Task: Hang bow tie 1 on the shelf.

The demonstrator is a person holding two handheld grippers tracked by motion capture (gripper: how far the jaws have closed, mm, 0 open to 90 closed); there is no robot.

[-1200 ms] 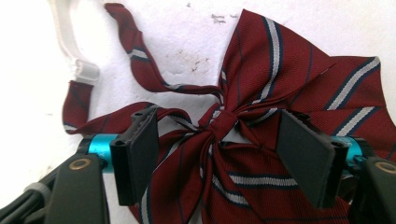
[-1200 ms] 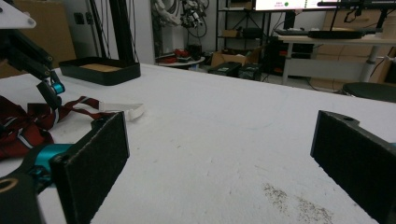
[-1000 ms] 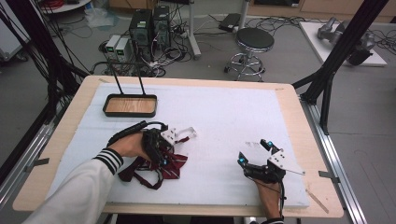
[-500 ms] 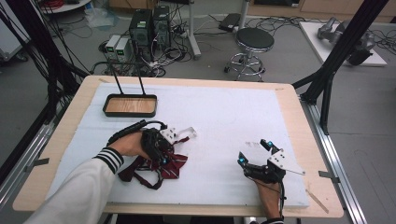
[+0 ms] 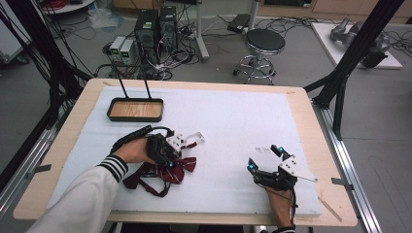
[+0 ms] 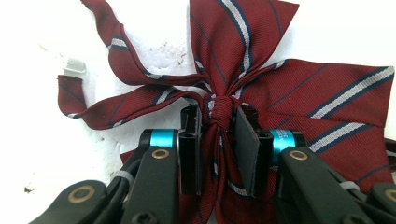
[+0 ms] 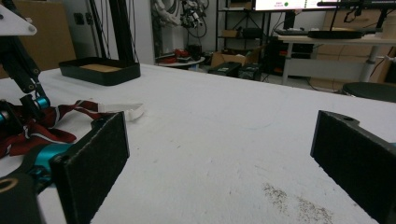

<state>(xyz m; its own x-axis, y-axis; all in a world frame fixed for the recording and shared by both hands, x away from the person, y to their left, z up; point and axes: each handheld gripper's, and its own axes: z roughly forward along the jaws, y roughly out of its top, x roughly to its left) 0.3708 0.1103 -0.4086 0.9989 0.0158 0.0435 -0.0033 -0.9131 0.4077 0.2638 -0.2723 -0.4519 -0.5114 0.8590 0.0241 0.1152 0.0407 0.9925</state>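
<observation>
the bow tie point(image 6: 261, 88), dark red with pale stripes, is laid flat on the white sheet of the worktop point(image 5: 233, 116), and every place below is given from it. the left gripper point(image 6: 218, 122) is set straight over it, tipped steeply down. its jaws have just been closing and are now pinched narrow on the knot point(image 6: 219, 108) at the middle of the bow tie, one pad on each side, with the cloth gathered between them. in the high view the left gripper point(image 5: 167, 151) is held by the left hand point(image 5: 133, 150), knuckles up, and the forearm in a white sleeve point(image 5: 77, 194) with a striped cuff is brought in from the lower left, behind the bow tie point(image 5: 167, 167). the strap point(image 6: 93, 100) is trailed away from the knot and ends in a small white clasp point(image 6: 74, 67).

well to the right of the bow tie, the right gripper point(image 5: 265, 159) is kept low over the sheet, nearly level and pointed away from the person, with the right hand point(image 5: 279, 204) behind it. its jaws are spread wide, and nothing is held between them; in the right gripper view the bow tie point(image 7: 32, 128) is seen off to the side of the right gripper point(image 7: 219, 154).

beyond the bow tie, near the far left corner of the sheet, a black tray point(image 5: 135, 109) is set.
</observation>
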